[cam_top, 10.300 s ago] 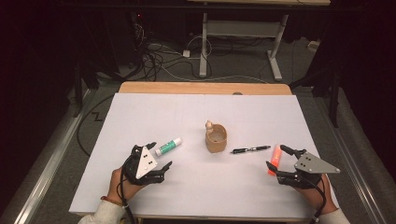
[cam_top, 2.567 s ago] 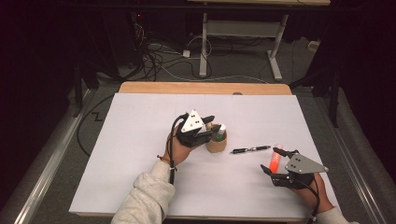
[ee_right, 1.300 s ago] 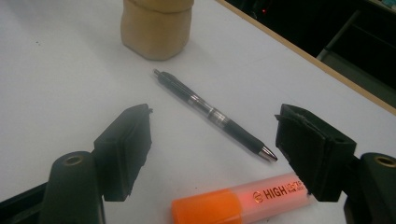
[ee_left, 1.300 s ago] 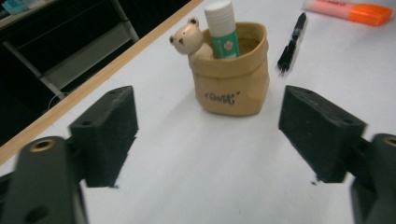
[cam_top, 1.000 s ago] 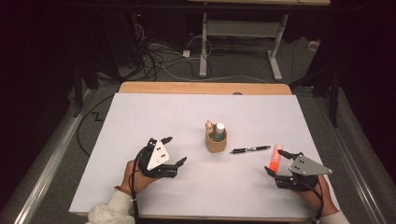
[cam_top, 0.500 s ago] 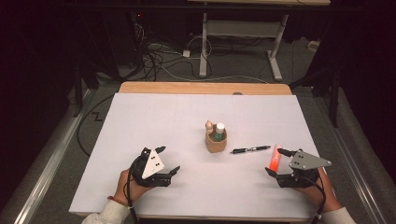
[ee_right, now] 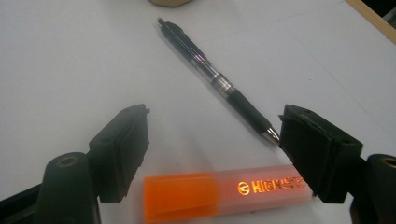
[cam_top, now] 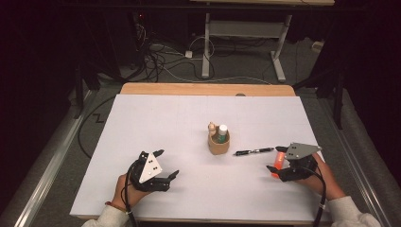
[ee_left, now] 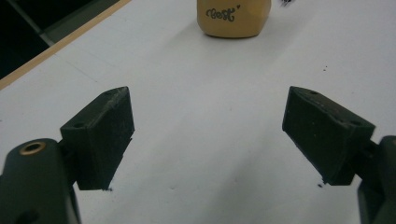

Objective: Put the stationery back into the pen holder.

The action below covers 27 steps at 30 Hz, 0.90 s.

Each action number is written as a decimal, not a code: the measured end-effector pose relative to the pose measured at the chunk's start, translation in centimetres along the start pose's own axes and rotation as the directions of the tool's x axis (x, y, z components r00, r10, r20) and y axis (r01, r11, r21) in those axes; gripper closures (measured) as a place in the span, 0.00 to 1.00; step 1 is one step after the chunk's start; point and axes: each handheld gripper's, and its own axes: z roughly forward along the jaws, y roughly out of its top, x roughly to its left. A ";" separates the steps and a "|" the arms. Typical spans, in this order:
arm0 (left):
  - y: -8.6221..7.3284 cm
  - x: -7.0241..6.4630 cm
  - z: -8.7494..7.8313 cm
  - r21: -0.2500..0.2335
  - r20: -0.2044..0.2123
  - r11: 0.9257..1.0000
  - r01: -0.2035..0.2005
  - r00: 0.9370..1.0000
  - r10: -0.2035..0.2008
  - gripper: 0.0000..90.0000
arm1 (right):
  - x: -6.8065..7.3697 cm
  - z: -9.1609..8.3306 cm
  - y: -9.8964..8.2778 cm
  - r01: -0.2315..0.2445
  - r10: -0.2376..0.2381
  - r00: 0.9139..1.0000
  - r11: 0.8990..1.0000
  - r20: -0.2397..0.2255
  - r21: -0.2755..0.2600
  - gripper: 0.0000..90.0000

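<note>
Right gripper view: right gripper [ee_right: 212, 154] wide over highlighter [ee_right: 224, 190], pen [ee_right: 215, 79] beyond.

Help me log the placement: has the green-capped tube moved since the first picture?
Yes. The tube now stands in the tan cup; earlier it lay left of it.

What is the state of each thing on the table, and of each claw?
Cup: upright, holding a white-and-green tube and a wooden piece.
Pen: lying flat, untouched.
Highlighter: lying flat between open jaws, capped.
Left claw: open, empty.
Right claw: open, around the highlighter.
</note>
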 end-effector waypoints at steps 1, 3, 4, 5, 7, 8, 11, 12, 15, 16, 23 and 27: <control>0.0 0.0 0.1 0.003 0.002 1.000 0.000 1.000 0.000 0.18 | -0.2 0.1 0.2 0.017 -0.017 1.000 1.000 0.001 0.017 0.28; 0.0 0.0 0.1 0.007 0.005 1.000 -0.004 1.000 0.004 0.18 | -0.6 0.2 0.8 0.035 -0.035 0.999 0.998 -0.009 0.047 0.28; 0.0 0.0 0.2 0.006 0.008 1.000 -0.004 1.000 0.004 0.18 | -0.8 0.3 0.9 0.044 -0.044 0.999 0.997 -0.015 0.058 0.29; 0.0 -0.1 0.2 0.006 0.010 1.000 -0.005 1.000 0.005 0.18 | -1.1 0.4 1.2 0.059 -0.057 0.998 0.996 -0.023 0.073 0.29; 0.0 -0.1 0.2 0.004 0.008 1.000 -0.005 1.000 0.005 0.18 | -1.6 0.7 1.6 0.068 -0.064 0.997 0.993 -0.039 0.092 0.31; 0.0 -0.1 0.2 0.005 0.010 1.000 -0.005 1.000 0.005 0.18 | -1.9 0.9 1.8 0.072 -0.067 0.996 0.992 -0.051 0.104 0.31; 0.0 -0.1 0.2 0.008 0.012 1.000 -0.008 1.000 0.008 0.18 | -2.7 1.4 2.6 0.113 -0.100 0.991 0.981 -0.083 0.157 0.36; 0.0 -0.1 0.2 0.009 0.013 1.000 -0.008 1.000 0.008 0.18 | -2.9 1.6 2.9 0.123 -0.108 0.990 0.977 -0.092 0.173 0.38; 0.0 -0.1 0.4 0.013 0.018 1.000 -0.007 1.000 0.007 0.18 | -3.5 2.4 3.7 0.164 -0.140 0.983 0.960 -0.120 0.226 0.44; 0.0 -0.1 0.4 0.015 0.020 1.000 -0.008 1.000 0.007 0.18 | -3.6 2.7 3.9 0.179 -0.150 0.980 0.953 -0.132 0.244 0.46; 0.0 -0.2 0.4 0.013 0.022 1.000 -0.022 1.000 0.022 0.18 | -4.2 5.3 5.8 0.314 -0.248 0.945 0.873 -0.213 0.373 0.53; -0.1 -0.3 0.4 0.015 0.029 1.000 -0.024 0.999 0.023 0.18 | -4.5 6.4 6.6 0.369 -0.284 0.925 0.833 -0.252 0.413 0.58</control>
